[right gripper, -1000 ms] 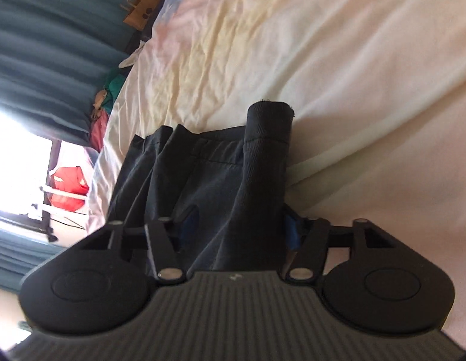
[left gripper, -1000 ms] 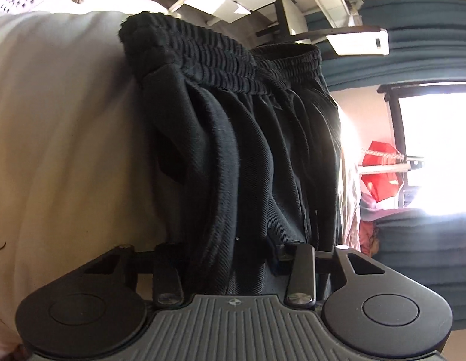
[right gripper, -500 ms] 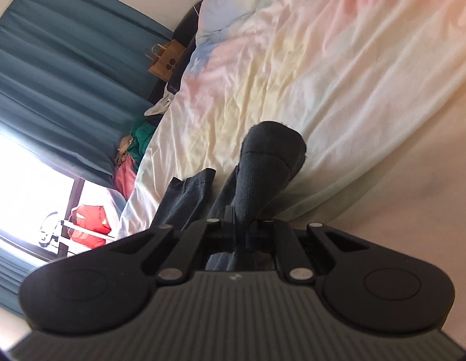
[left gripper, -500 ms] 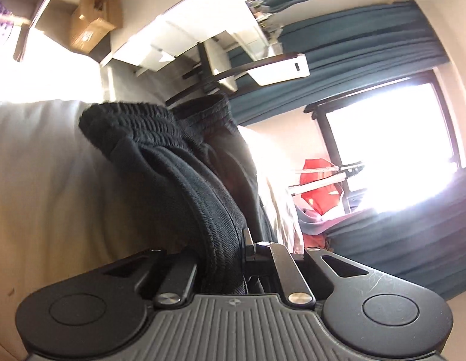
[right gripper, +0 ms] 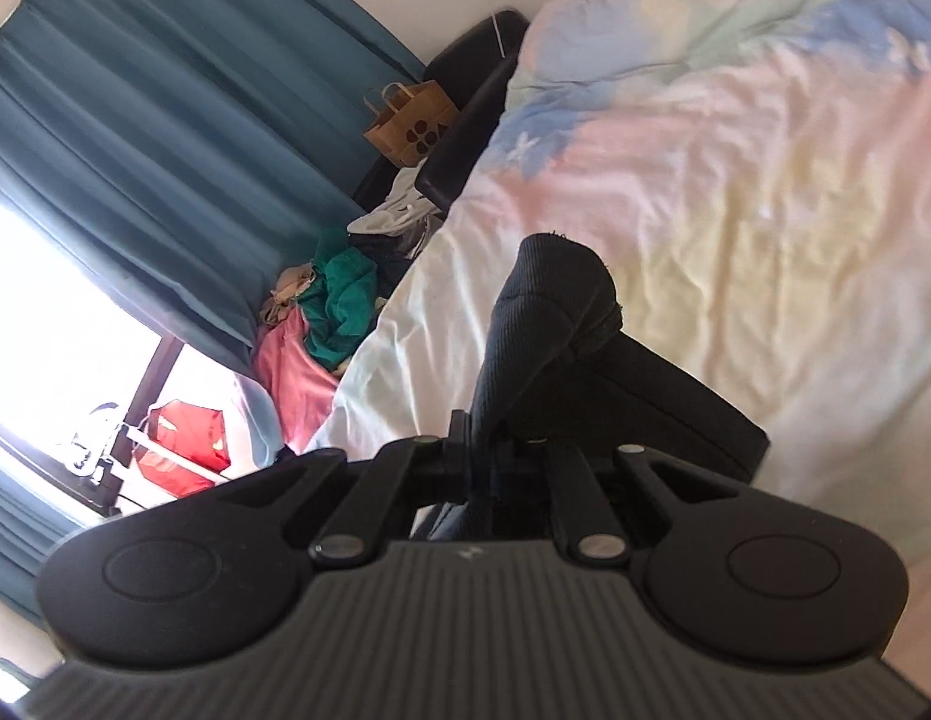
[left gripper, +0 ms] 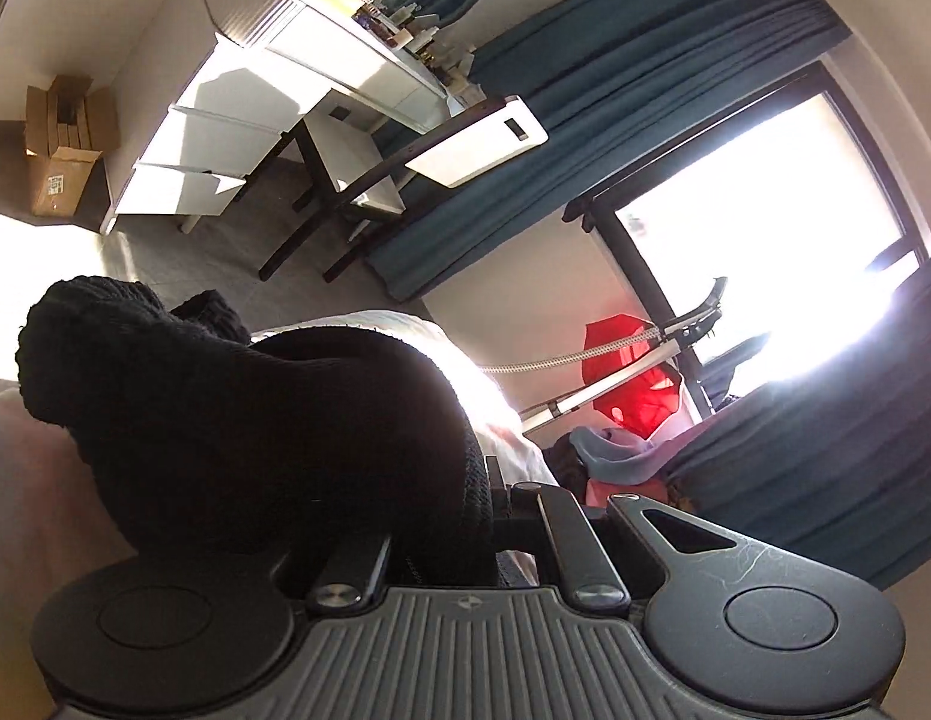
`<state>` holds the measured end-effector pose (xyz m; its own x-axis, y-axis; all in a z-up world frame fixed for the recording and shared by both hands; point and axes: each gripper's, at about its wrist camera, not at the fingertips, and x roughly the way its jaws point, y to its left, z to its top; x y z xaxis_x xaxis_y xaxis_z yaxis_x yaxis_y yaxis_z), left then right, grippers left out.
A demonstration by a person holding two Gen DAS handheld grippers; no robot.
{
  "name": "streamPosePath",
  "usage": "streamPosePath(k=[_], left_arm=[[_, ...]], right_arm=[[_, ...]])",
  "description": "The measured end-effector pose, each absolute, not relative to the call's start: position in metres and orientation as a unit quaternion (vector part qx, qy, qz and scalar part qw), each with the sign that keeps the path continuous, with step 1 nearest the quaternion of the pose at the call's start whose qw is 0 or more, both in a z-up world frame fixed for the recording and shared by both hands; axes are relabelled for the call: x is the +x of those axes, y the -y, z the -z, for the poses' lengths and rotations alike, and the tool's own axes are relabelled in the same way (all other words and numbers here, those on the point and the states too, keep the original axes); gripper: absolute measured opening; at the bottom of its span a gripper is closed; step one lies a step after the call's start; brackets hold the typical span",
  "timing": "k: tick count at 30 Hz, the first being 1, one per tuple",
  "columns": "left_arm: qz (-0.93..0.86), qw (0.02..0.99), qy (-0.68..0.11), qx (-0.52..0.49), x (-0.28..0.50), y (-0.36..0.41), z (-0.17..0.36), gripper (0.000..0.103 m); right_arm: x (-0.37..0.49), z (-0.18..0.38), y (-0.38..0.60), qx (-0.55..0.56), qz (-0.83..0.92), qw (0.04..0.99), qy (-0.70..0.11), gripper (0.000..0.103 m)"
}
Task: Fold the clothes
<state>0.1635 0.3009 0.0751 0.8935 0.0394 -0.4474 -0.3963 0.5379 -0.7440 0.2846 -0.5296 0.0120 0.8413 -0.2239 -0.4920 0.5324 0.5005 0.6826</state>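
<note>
Black shorts [left gripper: 267, 426] with a ribbed elastic waistband bulge up in front of the left wrist camera, lifted off the bed. My left gripper [left gripper: 465, 510] is shut on the bunched black cloth, which hides its fingertips. In the right wrist view another part of the black shorts [right gripper: 543, 324] stands up in a fold, and my right gripper [right gripper: 489, 456] is shut on it. More dark cloth [right gripper: 675, 402] hangs to the right below it. The pastel bedsheet [right gripper: 735, 180] lies beneath.
A white desk with drawers [left gripper: 237, 114] and a black chair [left gripper: 369, 180] stand beyond the bed. Teal curtains [right gripper: 165, 138] frame a bright window. A heap of clothes [right gripper: 333, 300], a paper bag [right gripper: 411, 120] and a red bag [left gripper: 633, 378] sit beside the bed.
Both grippers have closed on the shorts and risen off the bed with the cloth. Both views now look higher across the room, with less of the sheet in sight.
</note>
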Motion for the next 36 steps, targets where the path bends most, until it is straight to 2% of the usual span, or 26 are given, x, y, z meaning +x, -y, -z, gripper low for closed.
streamPosePath(k=[6,11,15,17,19,21,22,24,26,29,30,33,36], left_arm=[[-0.164,0.856,-0.231,-0.433,0.319,-0.308,-0.032,0.007],[-0.195,0.838,-0.295,-0.415,0.396,-0.315,0.037,0.008],[-0.197,0.815,-0.356,-0.412,0.428,-0.325,0.077,0.019],[-0.180,0.814,-0.355,-0.424,0.429,-0.330,0.078,0.027],[-0.139,0.825,-0.345,-0.426,0.425,-0.333,0.068,0.053],[-0.115,0.851,-0.333,-0.389,0.414,-0.329,0.046,0.064],[-0.110,0.864,-0.326,-0.367,0.407,-0.326,0.034,0.066],[-0.109,0.880,-0.322,-0.333,0.393,-0.321,0.009,0.071],[-0.108,0.891,-0.313,-0.311,0.372,-0.319,-0.012,0.079],[-0.106,0.895,-0.309,-0.303,0.331,-0.315,-0.022,0.085],[-0.106,0.897,-0.308,-0.301,0.317,-0.313,-0.026,0.090],[-0.105,0.901,-0.313,-0.281,0.253,-0.300,-0.016,0.096],[-0.091,0.886,-0.321,-0.322,0.204,-0.299,0.008,0.100]], right_arm=[[0.418,0.013,0.507,0.401,0.252,0.857,-0.205,0.008],[0.474,0.063,0.500,0.358,0.271,0.858,-0.251,0.008],[0.482,0.095,0.507,0.376,0.260,0.845,-0.277,0.011],[0.476,0.100,0.515,0.401,0.234,0.841,-0.277,0.013],[0.467,0.090,0.519,0.398,0.202,0.851,-0.276,0.016],[0.454,0.073,0.521,0.367,0.183,0.869,-0.276,0.030],[0.445,0.065,0.523,0.356,0.179,0.876,-0.272,0.035],[0.419,0.049,0.529,0.356,0.169,0.882,-0.259,0.052],[0.390,0.040,0.537,0.375,0.163,0.880,-0.242,0.061],[0.351,0.042,0.545,0.403,0.154,0.869,-0.242,0.061],[0.339,0.046,0.546,0.416,0.151,0.862,-0.247,0.061],[0.304,0.064,0.545,0.459,0.143,0.842,-0.245,0.061],[0.282,0.088,0.540,0.485,0.130,0.825,-0.260,0.061]])
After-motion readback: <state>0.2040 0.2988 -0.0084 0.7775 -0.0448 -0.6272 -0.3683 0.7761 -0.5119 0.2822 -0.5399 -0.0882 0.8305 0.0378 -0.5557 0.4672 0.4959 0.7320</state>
